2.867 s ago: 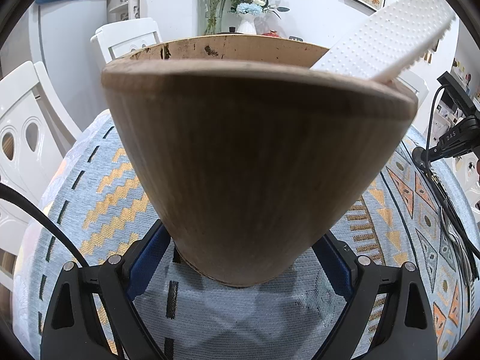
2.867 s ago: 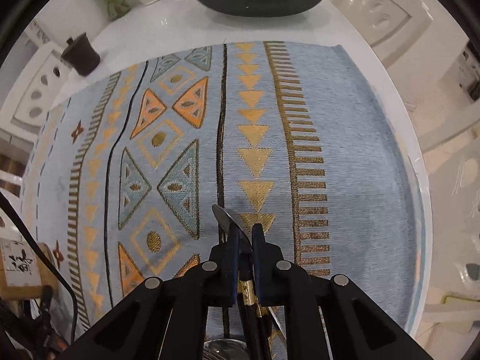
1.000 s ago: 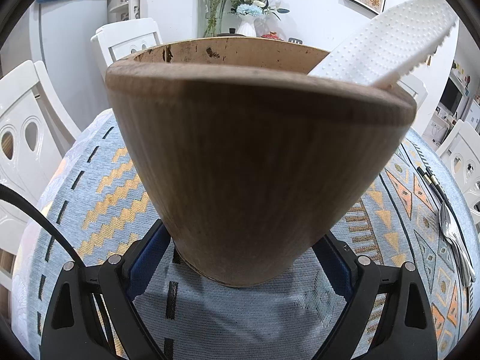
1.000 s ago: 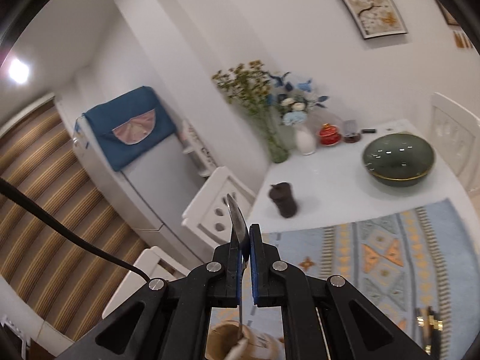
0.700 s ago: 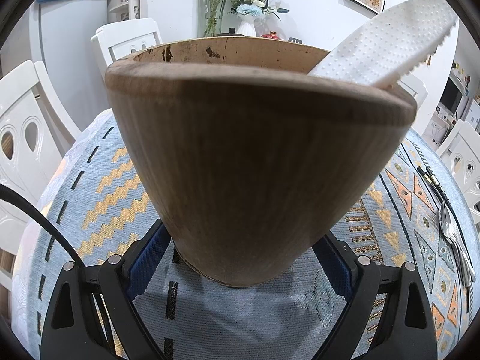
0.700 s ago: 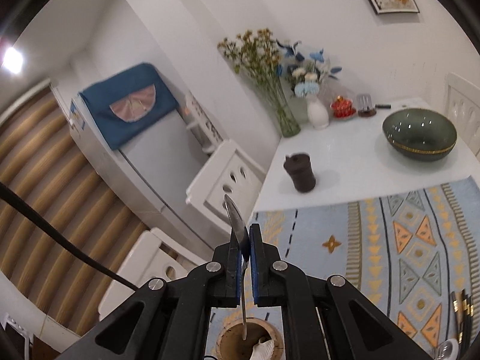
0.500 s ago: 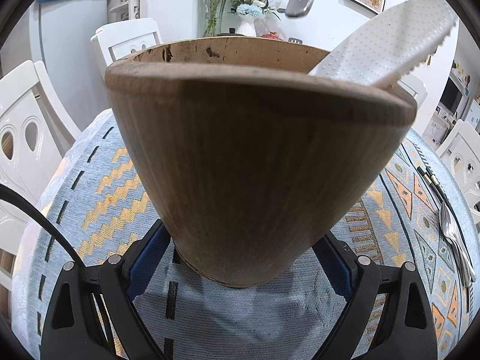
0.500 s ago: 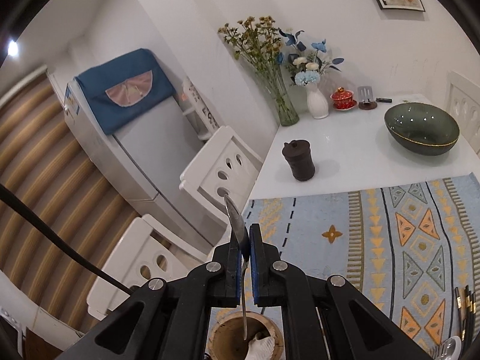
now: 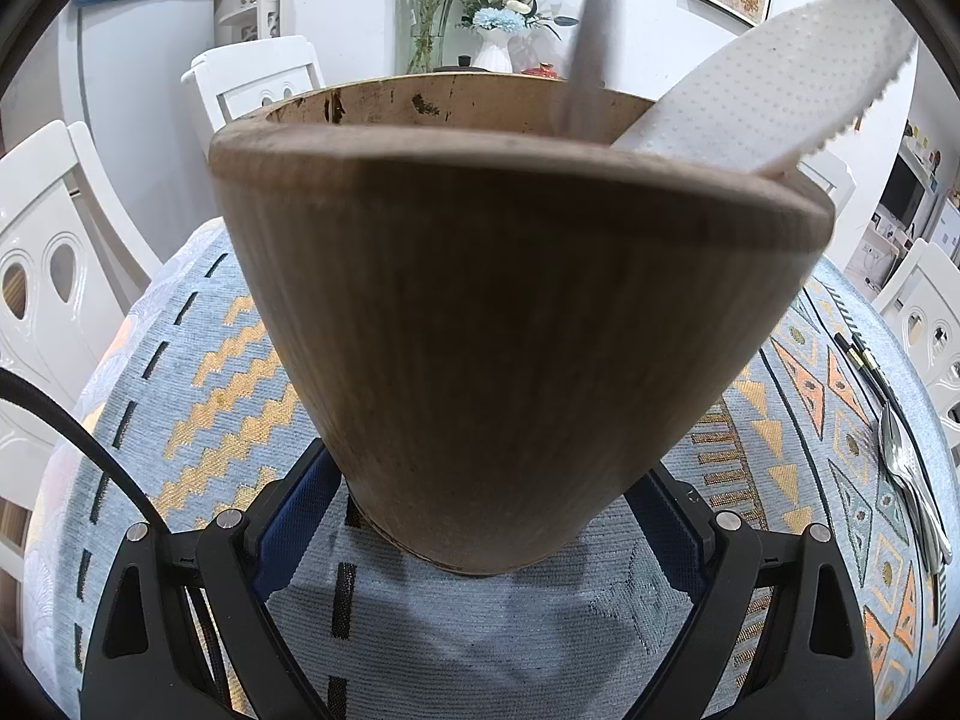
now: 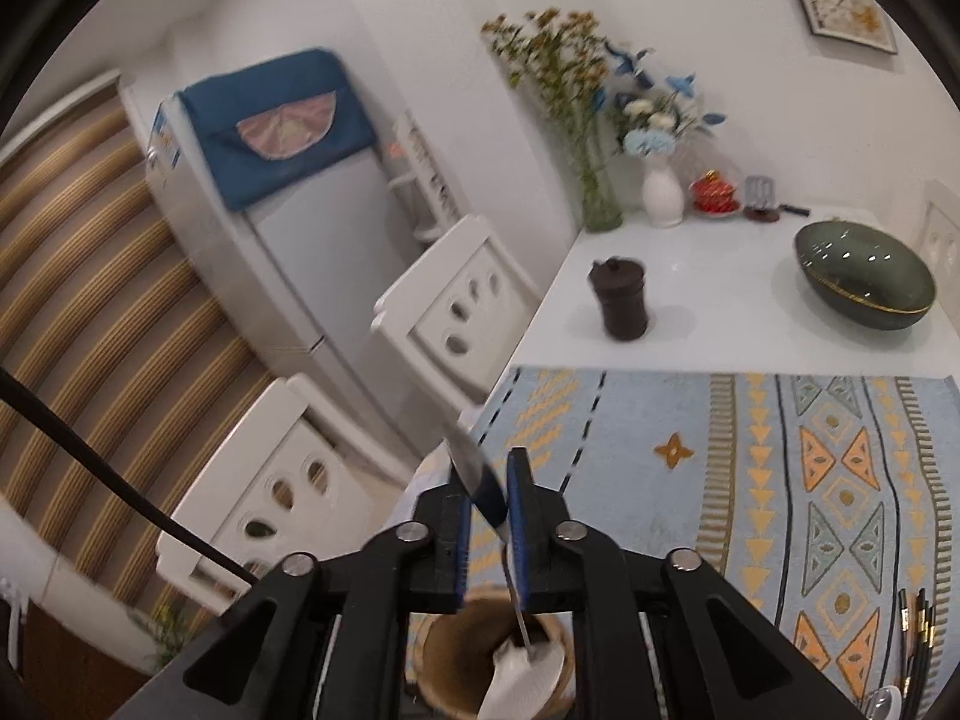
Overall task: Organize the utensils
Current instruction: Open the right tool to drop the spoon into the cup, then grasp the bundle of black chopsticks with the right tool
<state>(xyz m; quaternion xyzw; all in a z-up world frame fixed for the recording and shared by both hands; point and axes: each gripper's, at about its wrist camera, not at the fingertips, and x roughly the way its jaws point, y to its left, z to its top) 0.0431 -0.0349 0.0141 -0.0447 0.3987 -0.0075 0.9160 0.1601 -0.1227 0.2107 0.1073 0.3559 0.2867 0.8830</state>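
White chairs ring the patterned blue tablecloth [image 9: 198,396]. On it stands the wooden utensil holder [image 9: 510,312], clamped at its base by the left gripper [image 9: 486,516]; its foot hides the pads. A white rice paddle [image 9: 774,84] leans out of it. Above, the right gripper [image 10: 489,504] has just been easing apart, a blurred knife [image 10: 480,486] loose between its pads, tip down inside the holder. Further cutlery [image 9: 912,480] lies at the right edge, partly cut off.

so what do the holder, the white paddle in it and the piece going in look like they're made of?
Holder: looks like wood or bamboo, matte brown, fine vertical grain, worn rim.
White paddle: probably plastic, matte, covered in small raised dots, toothed edge.
Utensil between the right gripper's just-opened jaws: likely steel, grey, reflective; motion-blurred.
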